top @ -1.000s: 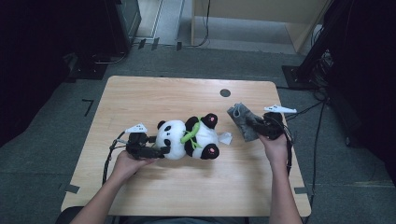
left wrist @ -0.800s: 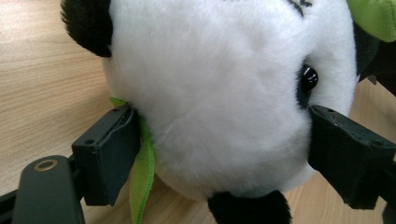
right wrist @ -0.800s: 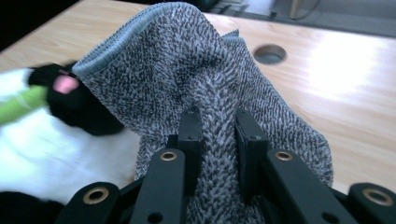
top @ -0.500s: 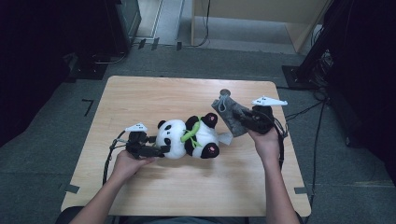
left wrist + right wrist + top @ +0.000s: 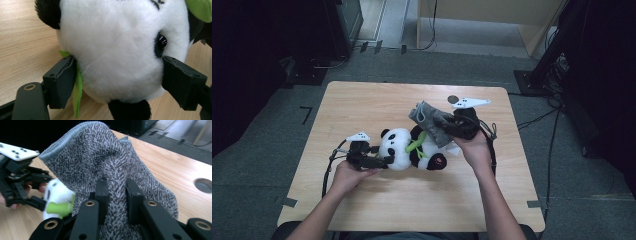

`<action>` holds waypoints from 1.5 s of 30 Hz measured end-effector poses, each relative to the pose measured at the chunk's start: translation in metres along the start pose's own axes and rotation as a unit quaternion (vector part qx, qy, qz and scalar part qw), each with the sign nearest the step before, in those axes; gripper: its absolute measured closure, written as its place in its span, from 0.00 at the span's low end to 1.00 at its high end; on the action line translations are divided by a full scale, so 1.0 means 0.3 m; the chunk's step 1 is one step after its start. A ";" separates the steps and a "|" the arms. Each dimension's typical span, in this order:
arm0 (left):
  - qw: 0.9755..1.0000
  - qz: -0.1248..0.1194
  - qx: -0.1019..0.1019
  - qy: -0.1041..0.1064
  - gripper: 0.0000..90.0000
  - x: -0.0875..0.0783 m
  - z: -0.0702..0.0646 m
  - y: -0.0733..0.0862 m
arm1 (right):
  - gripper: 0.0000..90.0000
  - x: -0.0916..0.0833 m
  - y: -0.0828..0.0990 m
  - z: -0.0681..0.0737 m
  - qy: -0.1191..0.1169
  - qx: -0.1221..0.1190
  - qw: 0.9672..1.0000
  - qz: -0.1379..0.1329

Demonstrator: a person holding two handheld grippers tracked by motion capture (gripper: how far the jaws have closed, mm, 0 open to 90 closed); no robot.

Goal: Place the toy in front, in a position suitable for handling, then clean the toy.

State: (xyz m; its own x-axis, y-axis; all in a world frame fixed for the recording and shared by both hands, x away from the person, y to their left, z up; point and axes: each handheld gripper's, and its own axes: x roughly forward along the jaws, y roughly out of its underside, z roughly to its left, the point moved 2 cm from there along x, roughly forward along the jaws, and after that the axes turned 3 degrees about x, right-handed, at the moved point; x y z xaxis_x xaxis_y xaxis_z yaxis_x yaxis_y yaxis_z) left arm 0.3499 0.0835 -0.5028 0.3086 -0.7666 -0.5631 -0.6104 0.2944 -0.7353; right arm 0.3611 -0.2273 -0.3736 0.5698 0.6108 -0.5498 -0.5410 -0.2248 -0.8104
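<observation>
Right gripper [image 5: 451, 126], clamped on a grey cloth [image 5: 428, 120], has lifted it leftward over the toy panda [image 5: 404, 148], whose head the left gripper [image 5: 384, 160] clamps, ready for covering.

left gripper [image 5: 384, 161]: fingers wide, apparently pressing | right gripper [image 5: 447, 127]: fingers pinched, raised

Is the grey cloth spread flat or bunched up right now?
Bunched: the grey cloth is pinched in a fold by the right gripper, off the table.

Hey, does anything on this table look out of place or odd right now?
Nothing damaged. The panda plush lies on its side, head clamped by the left gripper; the right gripper pinches a grey cloth above it.
</observation>
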 end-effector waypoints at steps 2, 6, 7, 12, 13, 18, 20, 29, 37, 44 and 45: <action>1.000 -0.002 0.002 -0.001 0.19 0.000 -0.001 0.000 | 0.85 0.021 -0.005 0.015 -0.007 -0.008 1.000 0.002; 1.000 -0.005 0.006 -0.002 0.21 -0.002 -0.003 0.000 | 0.85 0.070 -0.007 0.040 -0.016 -0.018 1.000 0.011; 1.000 -0.005 0.006 -0.003 0.21 -0.002 -0.004 0.001 | 0.85 0.083 -0.007 0.045 -0.016 -0.021 1.000 0.013; 1.000 -0.011 0.016 -0.003 0.24 -0.005 -0.009 0.005 | 0.85 0.141 -0.009 0.074 -0.020 -0.033 0.999 0.028; 1.000 -0.012 0.018 -0.004 0.24 -0.006 -0.010 0.007 | 0.85 0.150 -0.011 0.080 -0.020 -0.035 0.999 0.031; 1.000 -0.021 0.020 -0.008 0.25 -0.007 -0.013 0.016 | 0.84 0.183 -0.027 0.104 -0.028 -0.046 0.998 0.031; 0.999 -0.024 0.019 -0.009 0.26 -0.007 -0.015 0.019 | 0.84 0.195 -0.036 0.118 -0.032 -0.050 0.998 0.029; 0.999 -0.035 0.017 -0.018 0.31 -0.009 -0.025 0.029 | 0.84 0.318 -0.050 0.202 -0.055 -0.077 0.994 0.053; 0.999 -0.024 -0.002 -0.026 0.41 -0.006 -0.020 0.024 | 0.82 0.420 -0.020 0.202 -0.041 -0.102 0.989 0.101; 0.999 -0.022 -0.014 -0.031 0.43 -0.005 -0.021 0.018 | 0.83 0.433 -0.030 0.152 0.001 -0.112 0.985 0.128; 0.999 -0.021 -0.014 -0.031 0.43 -0.005 -0.021 0.018 | 0.83 0.433 -0.031 0.140 0.001 -0.108 0.986 0.129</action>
State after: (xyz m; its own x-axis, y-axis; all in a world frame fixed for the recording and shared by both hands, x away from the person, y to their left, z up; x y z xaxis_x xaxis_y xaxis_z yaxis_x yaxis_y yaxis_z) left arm 0.3414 0.0826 -0.5036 0.3785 -0.7405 -0.5553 -0.6162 0.2461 -0.7481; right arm 0.4143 -0.1139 -0.4290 0.4323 0.5108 -0.7431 -0.5236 -0.5287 -0.6681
